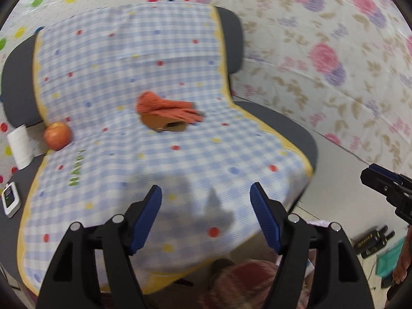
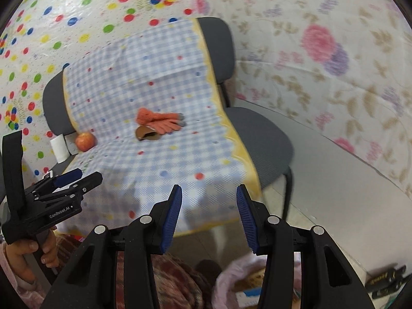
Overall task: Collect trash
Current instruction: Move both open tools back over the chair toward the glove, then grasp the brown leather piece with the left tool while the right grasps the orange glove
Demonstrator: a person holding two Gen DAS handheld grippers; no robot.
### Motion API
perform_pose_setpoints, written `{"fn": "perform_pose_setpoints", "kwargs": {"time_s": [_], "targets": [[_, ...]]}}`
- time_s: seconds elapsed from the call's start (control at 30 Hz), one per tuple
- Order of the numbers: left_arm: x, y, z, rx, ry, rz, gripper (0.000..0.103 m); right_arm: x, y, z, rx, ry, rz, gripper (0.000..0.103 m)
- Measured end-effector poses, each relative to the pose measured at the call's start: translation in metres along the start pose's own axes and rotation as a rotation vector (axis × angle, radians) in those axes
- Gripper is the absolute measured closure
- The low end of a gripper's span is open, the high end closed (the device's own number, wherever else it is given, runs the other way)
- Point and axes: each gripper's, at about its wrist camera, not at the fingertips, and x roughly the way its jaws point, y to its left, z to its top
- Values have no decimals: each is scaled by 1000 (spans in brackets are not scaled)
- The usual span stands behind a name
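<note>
A brown cardboard scrap (image 1: 164,125) (image 2: 146,134) lies on the checked blue cloth (image 1: 159,159) (image 2: 159,154) over a grey chair, partly under an orange knitted glove (image 1: 167,108) (image 2: 159,121). My left gripper (image 1: 206,198) is open and empty, above the cloth's front part; it also shows in the right wrist view (image 2: 77,177). My right gripper (image 2: 209,195) is open and empty, above the chair's front edge. A pink-lined trash bin (image 2: 237,280) with paper inside stands on the floor below the right gripper.
A red apple (image 1: 57,135) (image 2: 85,141) and a white paper roll (image 1: 20,146) (image 2: 58,148) sit at the seat's left rear. A small white device (image 1: 10,199) lies at the left. Dark bottles (image 1: 373,240) (image 2: 386,282) lie on the floor right. Patterned sheets cover the walls.
</note>
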Motion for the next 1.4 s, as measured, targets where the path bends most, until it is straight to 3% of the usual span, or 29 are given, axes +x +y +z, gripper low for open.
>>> {"fn": "perform_pose_setpoints", "kwargs": {"time_s": [0.17,0.33,0.53,0.67,0.97,1.03,1.1,1.13,1.17,1.33,1.4], "targets": [[-1,47,14,-45,-42,116,26,45,28,28,-43,24,47,56],[11,84,32,-78,-34,165,25,92,46,56,-73,37,82,56],[37,115,52,-97,-26,205,24,150,68,88,-116,50,104,64],[58,132,62,-113,-13,223,24,198,87,106,-154,98,138,64],[101,165,72,-140,27,251,24,277,123,105,-288,221,127,64],[107,169,71,-148,38,247,24,286,126,104,-304,233,117,68],[109,170,69,-154,45,241,24,292,131,103,-324,243,121,82],[108,170,69,-156,44,240,24,292,134,103,-332,246,132,95],[108,170,69,-154,43,243,24,291,139,102,-343,246,150,98],[107,171,71,-158,36,249,24,273,163,92,-393,234,252,98],[106,171,73,-158,35,252,24,266,167,91,-377,247,319,91]]}}
